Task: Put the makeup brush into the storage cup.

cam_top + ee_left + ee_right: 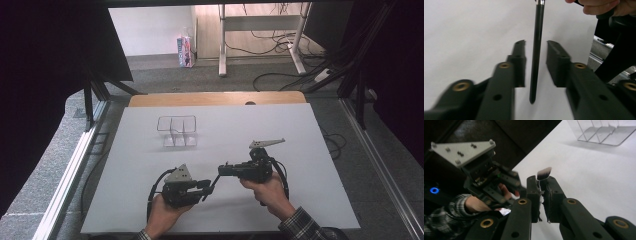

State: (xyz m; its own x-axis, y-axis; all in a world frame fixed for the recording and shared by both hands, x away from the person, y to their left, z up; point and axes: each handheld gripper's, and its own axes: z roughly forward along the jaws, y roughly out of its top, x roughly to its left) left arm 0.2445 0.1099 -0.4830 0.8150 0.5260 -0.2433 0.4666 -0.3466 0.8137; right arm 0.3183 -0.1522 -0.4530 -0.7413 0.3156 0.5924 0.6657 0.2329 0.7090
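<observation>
A slim black brush [214, 184] with a dark, pale-tipped bristle tuft [544, 173] hangs between the two grippers near the table's front. My right gripper [541, 180] is shut on it just behind the tuft, which pokes out past the jaws. In the left gripper view its black handle [536, 55] runs between the jaws of my left gripper [536, 43]. Those jaws are open, with a gap on each side of the handle. In the high view my left gripper [206, 187] and right gripper [223, 171] meet tip to tip.
A clear plastic organiser [177, 131] with several compartments stands on the white table top [280, 145], behind and left of the grippers. Black frame posts flank the table. Desk legs and cables lie on the floor beyond its far edge.
</observation>
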